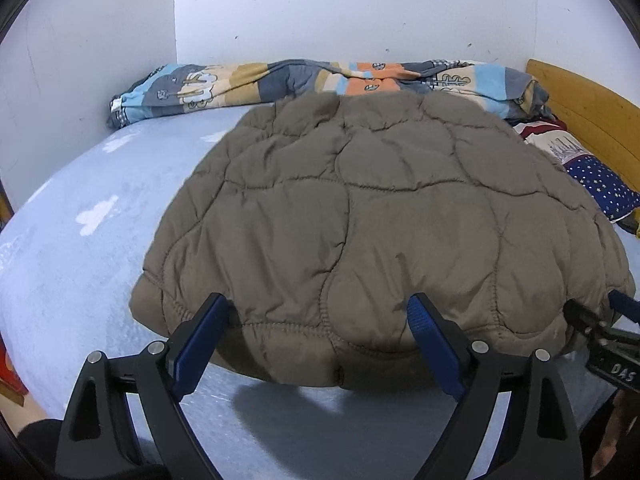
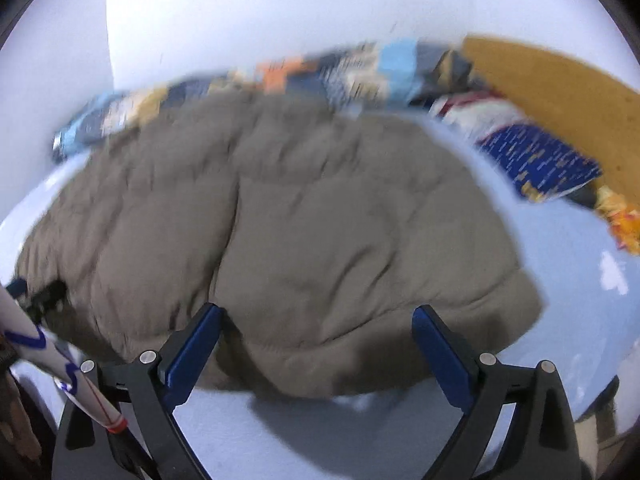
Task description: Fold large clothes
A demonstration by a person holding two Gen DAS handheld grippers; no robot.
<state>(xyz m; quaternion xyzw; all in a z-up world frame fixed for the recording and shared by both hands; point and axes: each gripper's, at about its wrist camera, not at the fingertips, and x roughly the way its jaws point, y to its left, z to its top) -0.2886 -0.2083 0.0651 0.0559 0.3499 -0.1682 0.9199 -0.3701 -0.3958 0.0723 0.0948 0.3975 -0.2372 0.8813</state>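
I have the brown quilted jacket (image 1: 372, 216) lying flat on the bed (image 1: 80, 240), folded into a thick padded bundle. In the left wrist view its long axis runs from the near edge of the bed away toward the wall (image 1: 320, 8), and its far end touches the striped blanket (image 1: 280, 80) bunched along that wall. The near hem, with its stitched border, faces me and bulges slightly over the pale blue sheet.

My left gripper (image 1: 320, 316) has its jaws spread wide, one blue pad on each side of the near hem; the pads sit against the fabric edge but do not pinch it. My right gripper (image 2: 318, 328) also stands with its jaws well apart over the near hem of the jacket, nothing clamped between them. That view is blurred, so I cannot tell fine detail there.

In the left view the right gripper shows at the jacket's near right corner. To the right, a star-patterned pillow (image 1: 604, 188) lies near the wooden headboard (image 1: 592, 112), apart from the jacket. I see no containers.
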